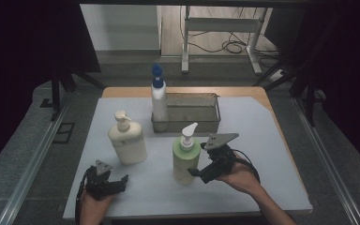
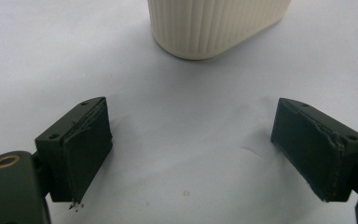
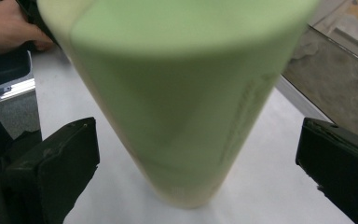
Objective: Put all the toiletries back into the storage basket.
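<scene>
The green bottle near the middle has a white pump. To its left, the ribbed cream bottle carries a cream pump. At the far side, a white bottle wears a blue cap, beside a grey metal basket. The counter is pale white over wood; both tools are black.

A cream pump bottle stands upright on the white mat that covers the counter, toward the left; its ribbed base also shows in the left gripper view. Farther back sits a metal wire basket, and a white bottle with a blue cap stands upright at the basket's left end; whether inside it or just beside it I cannot tell. Beyond the counter, a white metal frame stands on the floor with dark cables looping beneath it.
</scene>
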Available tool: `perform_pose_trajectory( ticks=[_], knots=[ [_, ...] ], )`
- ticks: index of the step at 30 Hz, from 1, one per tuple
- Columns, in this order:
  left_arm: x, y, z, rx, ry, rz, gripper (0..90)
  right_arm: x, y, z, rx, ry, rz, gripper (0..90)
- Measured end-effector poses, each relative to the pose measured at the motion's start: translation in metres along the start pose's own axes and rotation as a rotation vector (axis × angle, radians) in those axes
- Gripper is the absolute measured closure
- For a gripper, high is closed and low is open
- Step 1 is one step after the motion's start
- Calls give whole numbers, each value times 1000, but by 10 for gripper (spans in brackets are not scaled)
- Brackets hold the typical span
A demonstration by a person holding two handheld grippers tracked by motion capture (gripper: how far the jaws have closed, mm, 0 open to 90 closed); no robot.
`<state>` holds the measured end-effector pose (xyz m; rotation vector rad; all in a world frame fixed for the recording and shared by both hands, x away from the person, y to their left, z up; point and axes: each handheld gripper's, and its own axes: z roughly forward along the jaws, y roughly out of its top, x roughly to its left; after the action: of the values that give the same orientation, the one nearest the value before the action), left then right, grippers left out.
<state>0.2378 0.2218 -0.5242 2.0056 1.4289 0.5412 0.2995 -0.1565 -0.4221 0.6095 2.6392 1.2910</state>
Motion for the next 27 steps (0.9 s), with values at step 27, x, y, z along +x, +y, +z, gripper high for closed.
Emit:
perform_pose_trajectory(
  ticks=[27],
  knots=[
    [0,0,0,1,-1,-1,120,8,17,24,-13,-6,-26,115]
  ],
)
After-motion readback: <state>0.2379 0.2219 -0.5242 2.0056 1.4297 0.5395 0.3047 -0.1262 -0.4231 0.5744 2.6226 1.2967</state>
